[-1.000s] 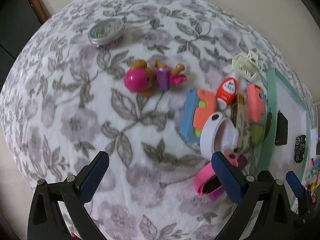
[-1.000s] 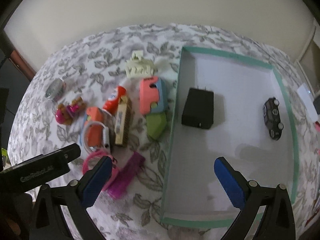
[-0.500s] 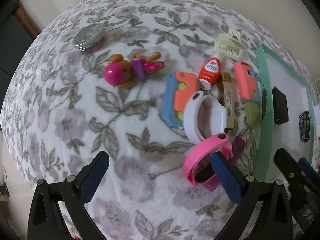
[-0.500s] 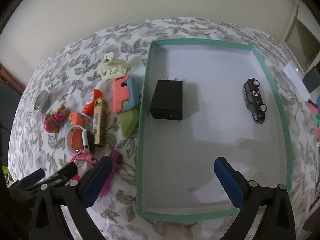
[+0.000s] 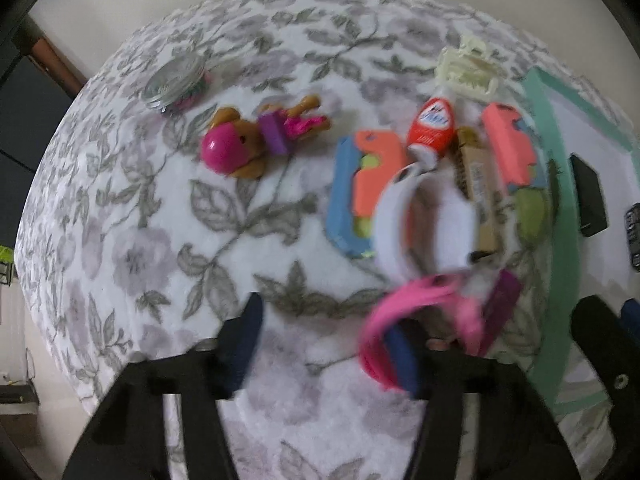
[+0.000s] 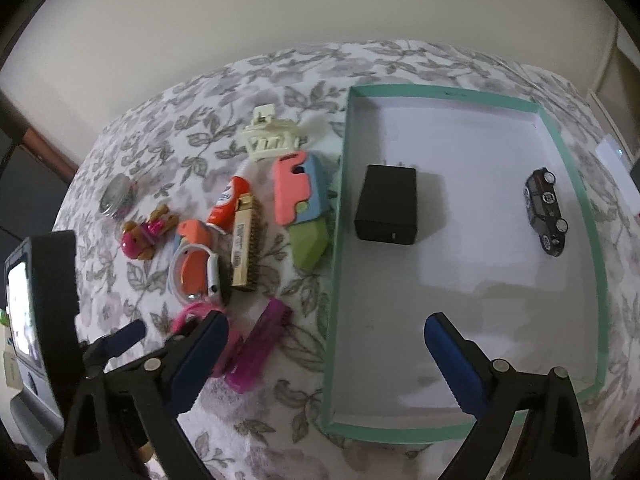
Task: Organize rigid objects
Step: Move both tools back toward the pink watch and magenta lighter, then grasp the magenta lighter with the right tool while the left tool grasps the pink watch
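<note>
Charger [image 6: 387, 205], toy car [image 6: 545, 211] in tray [image 6: 588, 216]; clutter left.

Left wrist view, motion-blurred. The left gripper [image 5: 326, 338] points down at a floral cloth [image 5: 132, 240], its jaws closing; the right pad sits inside the loop of a pink band [image 5: 384, 316], the left pad over bare cloth. Beyond lie a white band [image 5: 390, 220], an orange-and-blue toy [image 5: 360, 184], a red-and-white tube [image 5: 434, 128] and a pink-headed figurine [image 5: 240, 146]. A green-rimmed tray [image 5: 560, 216] stands at right.
</note>
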